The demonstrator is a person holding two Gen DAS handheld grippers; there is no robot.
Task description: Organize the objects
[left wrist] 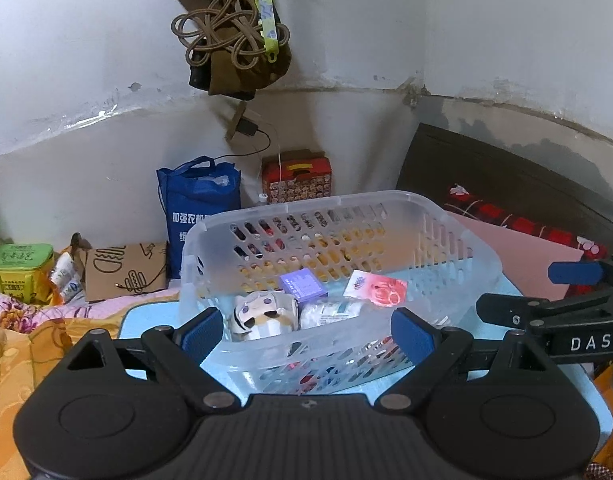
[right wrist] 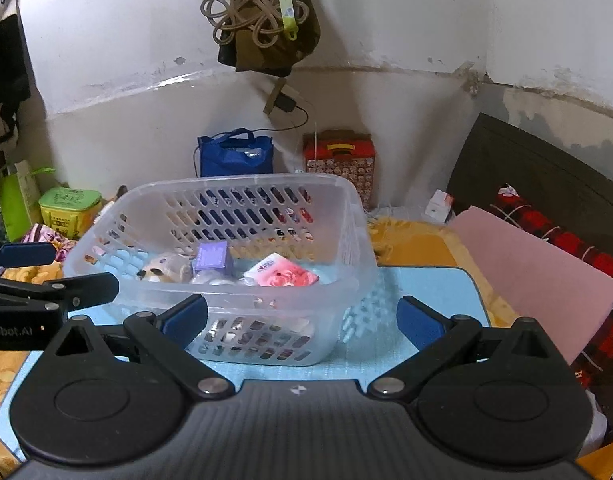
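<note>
Between the spread blue pads of the left gripper (left wrist: 306,334) sits the near wall of a translucent white plastic basket with slotted sides (left wrist: 458,236) — the pads stand on either side of it, wide apart and pinching nothing. The right gripper (right wrist: 302,320) is spread just as wide, its left pad in front of the basket's near wall and its right pad over a pale blue mat (right wrist: 426,284), gripping nothing either. Each gripper shows at the edge of the other's view.

Inside the basket lie four things close together: a small purple cardboard box (left wrist: 302,285), a pink-and-white packet printed with roses (left wrist: 376,289), a white wrapped bundle (left wrist: 332,313) and a small cream-and-brown plush toy (left wrist: 262,314). The purple box rests partly on the toy and the bundle.

The basket stands on the pale blue mat, which lies on an orange floral bedspread (left wrist: 30,344). Beside the mat on the right is a flat pink board (right wrist: 534,268). Against the wall behind stand a blue fabric tote bag (left wrist: 198,200) and a red patterned carton (left wrist: 296,178) — a green-lidded tub (left wrist: 20,266) sits far left.
</note>
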